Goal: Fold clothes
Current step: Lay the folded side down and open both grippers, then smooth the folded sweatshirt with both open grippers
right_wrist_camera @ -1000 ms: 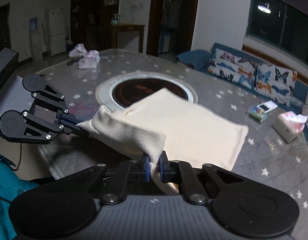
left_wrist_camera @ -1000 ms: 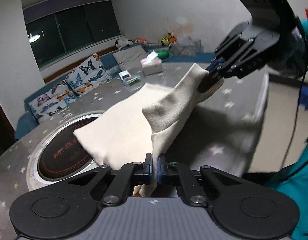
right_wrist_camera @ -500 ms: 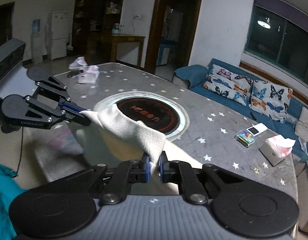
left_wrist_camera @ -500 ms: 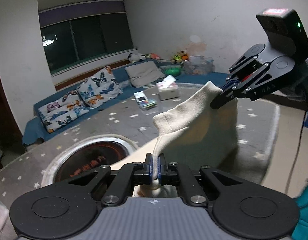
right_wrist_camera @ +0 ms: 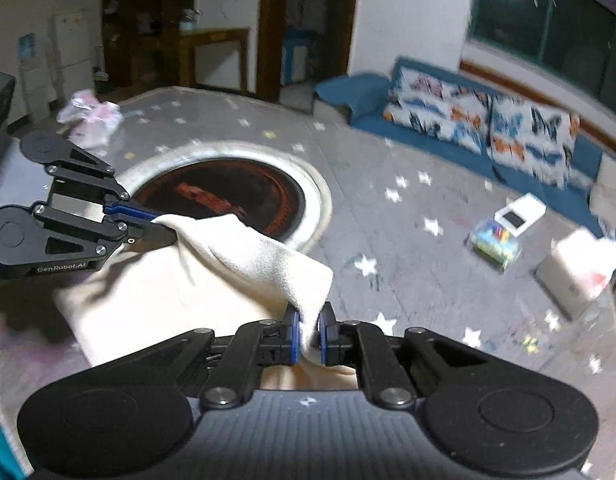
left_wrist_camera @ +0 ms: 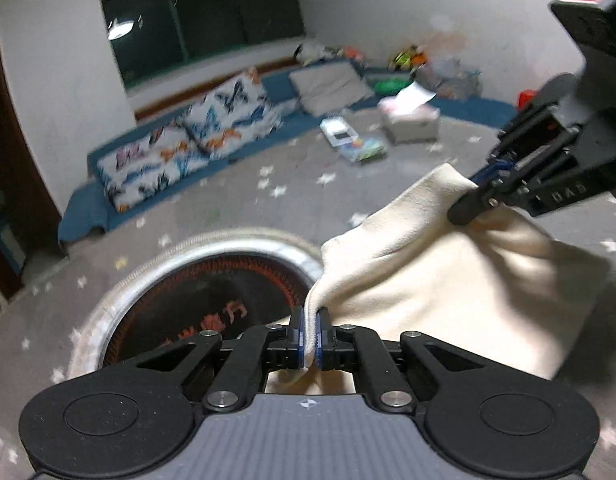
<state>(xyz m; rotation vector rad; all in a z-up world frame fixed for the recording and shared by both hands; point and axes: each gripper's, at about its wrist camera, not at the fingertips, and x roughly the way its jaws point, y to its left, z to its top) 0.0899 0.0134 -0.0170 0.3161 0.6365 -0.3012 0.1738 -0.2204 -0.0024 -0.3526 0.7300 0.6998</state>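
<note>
Since half a second ago we have brought both grippers lower and forward, so the cream fleece garment point(left_wrist_camera: 440, 280) that hung well up over the grey star-patterned round table point(left_wrist_camera: 235, 208) now drapes down onto it, beside the dark circular inset burner with the pale ring point(left_wrist_camera: 203, 300). Our left gripper point(left_wrist_camera: 311, 336) has its blue-padded fingers pinched tight on one corner of the cloth, fabric bunched between the pads. Our right gripper point(right_wrist_camera: 308, 334) is likewise clamped on the other corner, a thick fold of fleece squeezed in its narrow gap. Between the two the top edge sags in a loose arc, the body of the garment lying spread on the tabletop below. From the left wrist view the right gripper point(left_wrist_camera: 474, 200) sits to the upper right, its tip buried in cloth. Farther across the table: a white tissue box point(left_wrist_camera: 410, 120), a small white device on a colourful pack point(left_wrist_camera: 350, 142). A blue bench sofa with butterfly-print cushions point(left_wrist_camera: 187, 144) runs along the wall. Motion blur softens the background.
</note>
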